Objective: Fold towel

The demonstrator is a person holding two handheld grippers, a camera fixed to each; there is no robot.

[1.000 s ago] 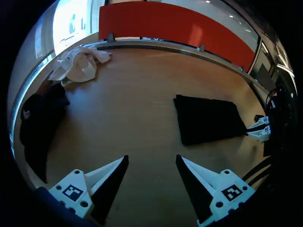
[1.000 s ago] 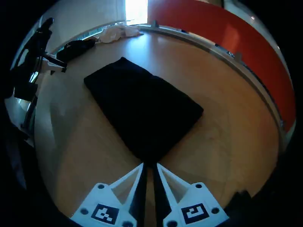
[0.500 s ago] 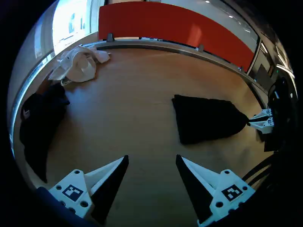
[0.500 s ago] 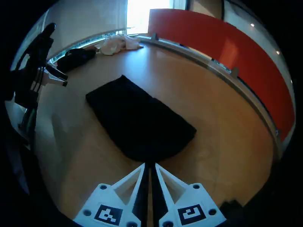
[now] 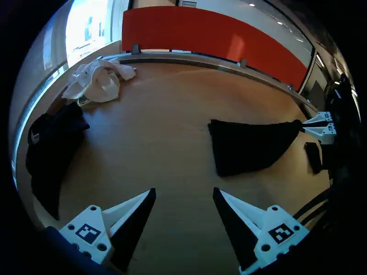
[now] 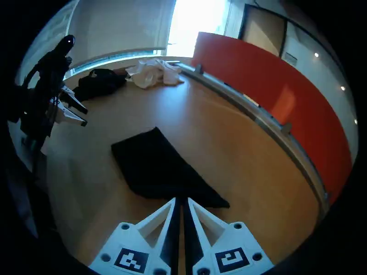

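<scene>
A black towel [image 5: 250, 143] lies on the wooden table, folded, with its right end lifted off the surface. My right gripper [image 5: 306, 128] is shut on that end and holds it up at the far right of the left gripper view. In the right gripper view the towel [image 6: 153, 169] runs from my shut right gripper [image 6: 182, 204] down to the table. My left gripper [image 5: 183, 195] is open near the table's front edge, well left of the towel, with nothing between its fingers. The left gripper [image 6: 82, 117] also appears at the left of the right gripper view.
A heap of white cloth [image 5: 97, 79] lies at the table's back left, a dark garment [image 5: 50, 149] along its left edge. A small dark object [image 5: 314, 156] sits by the right edge. A red panel [image 5: 211, 36] and a rail [image 5: 220, 65] bound the far side.
My right gripper has risen with the towel's end, lifting it off the table and pulling the cloth into a taut wedge. The left gripper has stayed put.
</scene>
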